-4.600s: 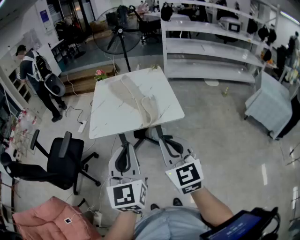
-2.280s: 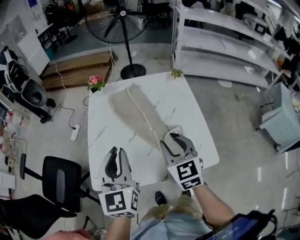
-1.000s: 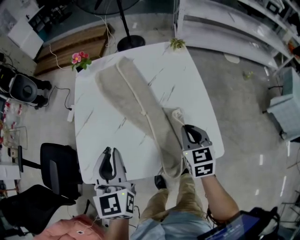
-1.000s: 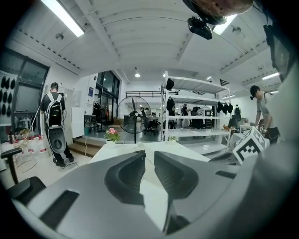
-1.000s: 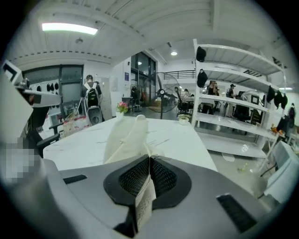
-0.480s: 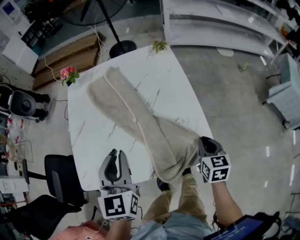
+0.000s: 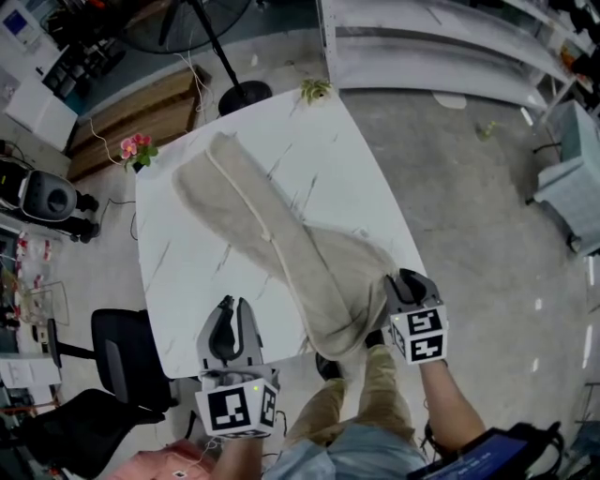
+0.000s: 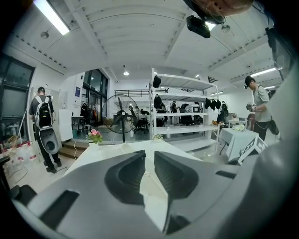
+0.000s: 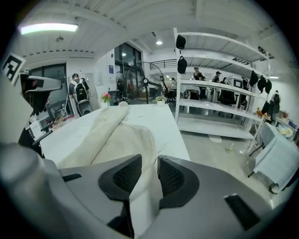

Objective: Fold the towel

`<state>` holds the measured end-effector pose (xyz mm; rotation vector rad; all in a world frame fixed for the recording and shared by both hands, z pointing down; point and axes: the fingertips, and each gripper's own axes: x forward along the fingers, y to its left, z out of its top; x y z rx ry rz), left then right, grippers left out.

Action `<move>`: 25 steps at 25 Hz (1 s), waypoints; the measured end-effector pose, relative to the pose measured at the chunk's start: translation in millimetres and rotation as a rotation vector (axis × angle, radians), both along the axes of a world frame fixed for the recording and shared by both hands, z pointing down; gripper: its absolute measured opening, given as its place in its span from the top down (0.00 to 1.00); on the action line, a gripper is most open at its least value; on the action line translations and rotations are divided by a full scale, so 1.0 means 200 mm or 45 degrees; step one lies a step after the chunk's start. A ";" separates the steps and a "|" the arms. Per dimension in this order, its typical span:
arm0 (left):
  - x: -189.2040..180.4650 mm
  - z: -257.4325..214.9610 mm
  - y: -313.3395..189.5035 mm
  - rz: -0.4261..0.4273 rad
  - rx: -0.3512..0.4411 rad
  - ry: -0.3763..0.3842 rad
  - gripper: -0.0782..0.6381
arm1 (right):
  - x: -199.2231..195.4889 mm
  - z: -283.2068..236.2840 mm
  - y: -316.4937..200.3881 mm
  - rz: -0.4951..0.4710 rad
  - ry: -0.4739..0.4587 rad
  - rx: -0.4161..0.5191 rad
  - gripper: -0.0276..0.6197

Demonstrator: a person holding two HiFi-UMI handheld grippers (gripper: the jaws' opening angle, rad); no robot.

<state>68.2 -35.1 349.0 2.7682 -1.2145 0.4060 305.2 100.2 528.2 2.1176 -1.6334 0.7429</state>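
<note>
A long beige towel (image 7: 272,234) lies diagonally across the white marble table (image 7: 356,169). Its near end is bunched at the near right corner and droops over the edge. My right gripper (image 7: 405,277) is at that corner. In the right gripper view the towel (image 9: 117,135) runs between the jaws of the right gripper (image 9: 149,161). Those jaws have just been opening and stand apart around the cloth. My left gripper (image 7: 230,307) hovers at the table's near left edge, away from the towel. The left gripper (image 8: 149,154) shows a narrow gap with nothing in it.
A pink flower pot (image 7: 136,148) and a small green plant (image 7: 314,89) stand on the table's far corners. A standing fan (image 7: 202,19) and white shelves (image 7: 450,47) are beyond the table. A black office chair (image 7: 117,352) is at the left. A person with a backpack (image 8: 43,126) stands far left.
The right gripper dragged the towel's near end toward the near right corner, then shifted slightly inward. That end now rests spread on the table. The left gripper stayed near the front edge.
</note>
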 end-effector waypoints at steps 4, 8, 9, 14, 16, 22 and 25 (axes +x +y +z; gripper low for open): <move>-0.03 0.00 -0.01 -0.014 0.006 0.016 0.80 | 0.03 -0.15 -0.01 0.005 0.042 0.091 0.75; -0.06 -0.04 0.01 -0.017 0.009 0.047 0.80 | -0.02 -0.32 -0.09 -0.049 0.075 0.165 0.75; -0.07 -0.06 0.01 -0.018 0.012 0.056 0.80 | -0.04 -0.36 -0.11 -0.068 0.080 0.175 0.75; -0.20 -0.18 -0.01 -0.074 0.051 0.120 0.80 | -0.15 -0.58 -0.33 -0.173 0.136 0.242 0.75; -0.29 -0.22 -0.04 -0.110 0.069 0.146 0.80 | -0.21 -0.67 -0.43 -0.216 0.167 0.275 0.75; -0.60 -0.32 -0.11 -0.211 0.112 0.182 0.80 | -0.46 -0.90 -0.74 -0.327 0.233 0.354 0.75; -0.76 -0.34 -0.14 -0.273 0.126 0.185 0.80 | -0.61 -0.96 -0.90 -0.393 0.250 0.388 0.75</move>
